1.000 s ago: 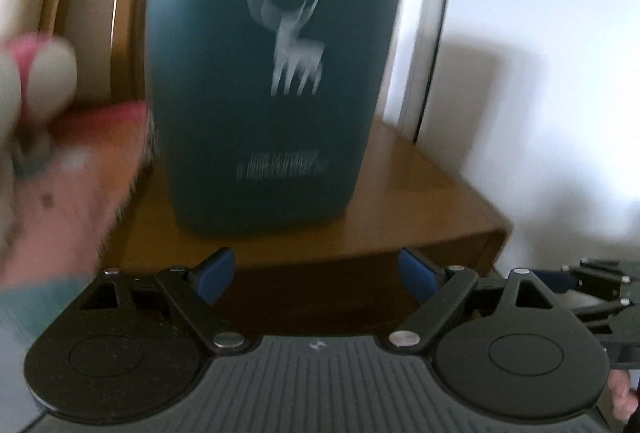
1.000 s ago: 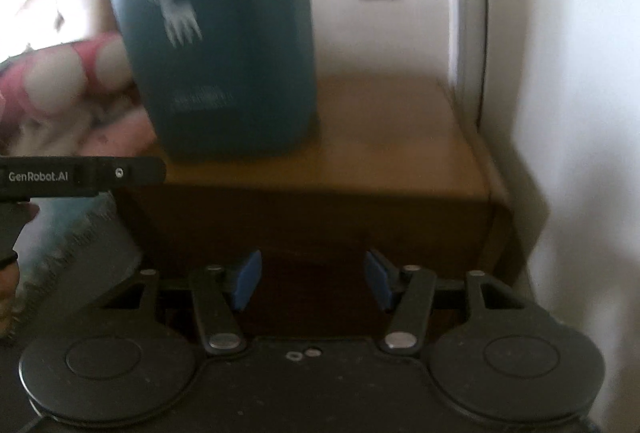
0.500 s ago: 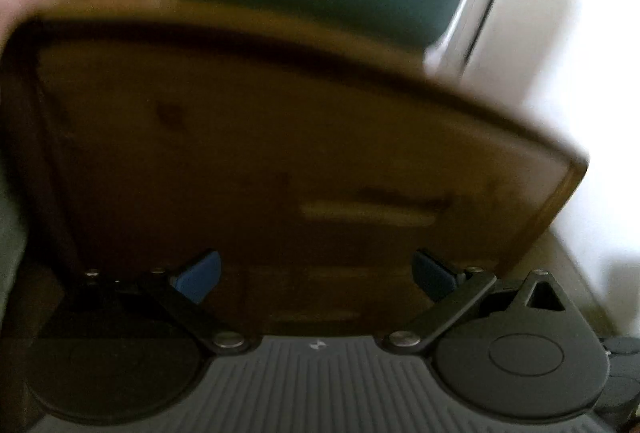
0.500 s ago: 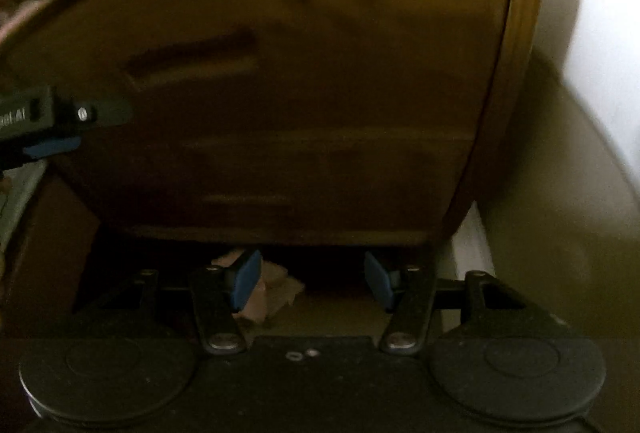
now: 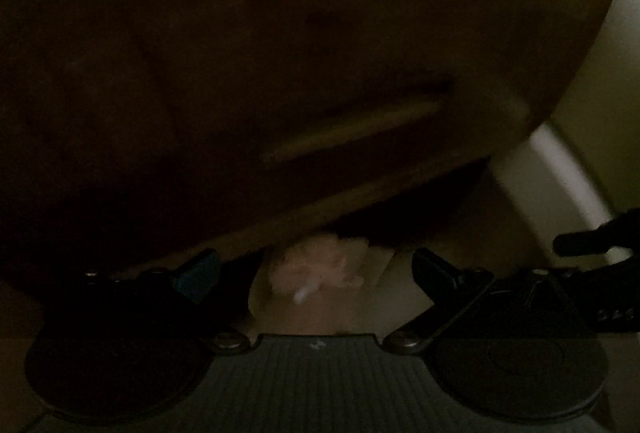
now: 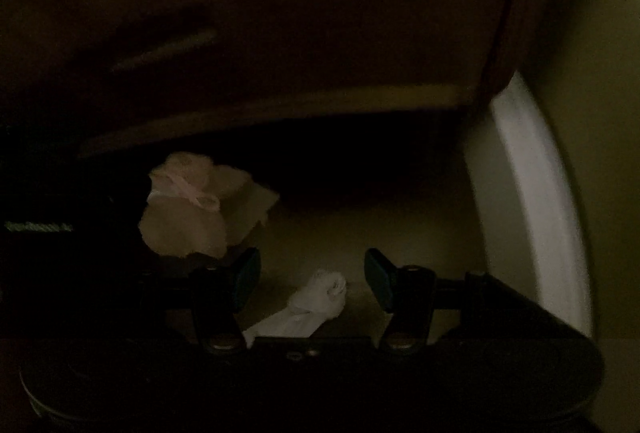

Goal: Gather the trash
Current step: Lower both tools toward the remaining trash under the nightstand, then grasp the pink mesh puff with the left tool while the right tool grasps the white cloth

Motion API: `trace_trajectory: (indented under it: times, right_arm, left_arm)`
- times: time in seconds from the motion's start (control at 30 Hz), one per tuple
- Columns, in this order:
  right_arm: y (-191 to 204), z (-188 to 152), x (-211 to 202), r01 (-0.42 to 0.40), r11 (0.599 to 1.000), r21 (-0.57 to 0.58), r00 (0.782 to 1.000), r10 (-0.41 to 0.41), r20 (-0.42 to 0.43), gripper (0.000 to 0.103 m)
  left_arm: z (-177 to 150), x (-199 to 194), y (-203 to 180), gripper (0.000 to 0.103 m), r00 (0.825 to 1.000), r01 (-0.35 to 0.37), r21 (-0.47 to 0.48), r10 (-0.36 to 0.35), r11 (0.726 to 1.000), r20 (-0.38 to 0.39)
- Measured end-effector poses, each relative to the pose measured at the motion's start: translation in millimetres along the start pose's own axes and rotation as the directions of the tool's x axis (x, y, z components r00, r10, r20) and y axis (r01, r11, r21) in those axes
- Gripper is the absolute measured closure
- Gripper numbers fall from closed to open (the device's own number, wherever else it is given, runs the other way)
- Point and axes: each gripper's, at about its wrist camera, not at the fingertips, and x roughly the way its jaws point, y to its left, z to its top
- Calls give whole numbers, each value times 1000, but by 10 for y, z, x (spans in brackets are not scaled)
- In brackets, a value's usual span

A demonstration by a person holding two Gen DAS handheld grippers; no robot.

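Note:
The scene is dark. A pinkish crumpled wad of paper (image 5: 320,269) lies on the floor at the foot of a wooden nightstand (image 5: 280,53). My left gripper (image 5: 316,271) hovers over it, open wide, the wad showing between its fingers untouched. In the right wrist view the same wad (image 6: 192,209) sits at the left. A smaller white twisted tissue (image 6: 316,305) lies on the floor in front of it. My right gripper (image 6: 312,281) is open above this tissue, pads apart from it.
The nightstand (image 6: 280,13) front fills the top of both views, with a dark gap beneath it. A white baseboard (image 6: 532,193) and pale wall run down the right side. The other gripper shows at each view's edge (image 5: 592,241).
Both grippers have dropped from the nightstand top, where a teal bin stands, down to the floor and tilted downward. The trash on the floor has come into view. The left jaws widened slightly.

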Motion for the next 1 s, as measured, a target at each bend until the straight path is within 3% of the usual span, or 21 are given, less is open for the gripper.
trace_trajectory:
  times: [0.1, 0.37, 0.6, 0.7, 0.77, 0.9, 1.0]
  right_arm:
    - [-55, -38, 300, 6, 998, 56, 999, -3, -52, 46]
    - [-178, -157, 846, 61, 985, 160, 981, -30, -191, 46]
    - [-226, -243, 1048, 70, 967, 246, 970, -9, -243, 45]
    - [-215, -232, 1038, 74, 964, 257, 977, -18, -212, 48]
    - [-195, -222, 1037, 74, 968, 239, 978, -23, -209, 49]
    - [-163, -247, 1015, 72, 977, 203, 977, -28, -212, 77]
    - [-160, -267, 965, 71, 980, 184, 979, -33, -201, 83]
  left_arm:
    - [-137, 317, -47, 0, 998, -38, 29, 40, 999, -48]
    - [-304, 898, 24, 0, 985, -47, 27, 50, 999, -164]
    - [-372, 1225, 18, 1, 959, -27, 2, 26, 1000, -281]
    - [-394, 1284, -3, 4, 953, -24, 9, 26, 1000, -301]
    - [-378, 1295, -18, 13, 955, -18, 16, 22, 1000, -295]
    - [-392, 1319, -39, 50, 947, -24, 30, 32, 999, -321]
    - [-389, 1283, -24, 67, 948, -28, 25, 34, 999, -317]
